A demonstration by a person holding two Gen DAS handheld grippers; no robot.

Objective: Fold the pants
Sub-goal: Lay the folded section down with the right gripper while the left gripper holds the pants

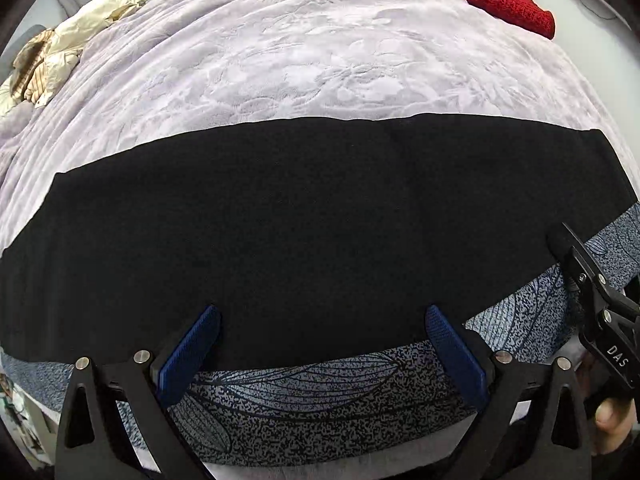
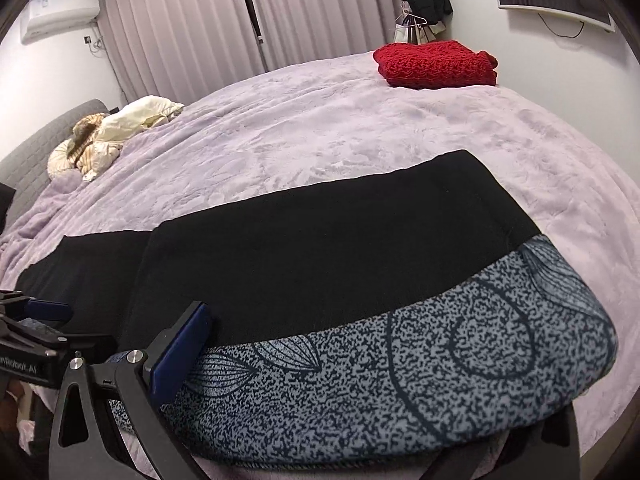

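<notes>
Black pants (image 1: 320,220) lay limp, light, on the bed (image 1: 280,60); left hand-held gripper (image 1: 322,344) spread at near hem, right hand-held gripper's (image 2: 280,360) state untellable; best pinched at corners.

Readable on the right gripper (image 1: 560,240), white letters "DAS" (image 1: 614,356) printed on its black frame, cut off at the edge of the left wrist view. Readable on the left gripper (image 2: 40,312), in the right wrist view, white lettering "nRobot.AI" (image 2: 18,370) along a black bar of its frame, first letters cut off by the picture edge. Nothing legible on the air conditioner (image 2: 60,16) high on the wall left of the curtains, nor anywhere else.
</notes>
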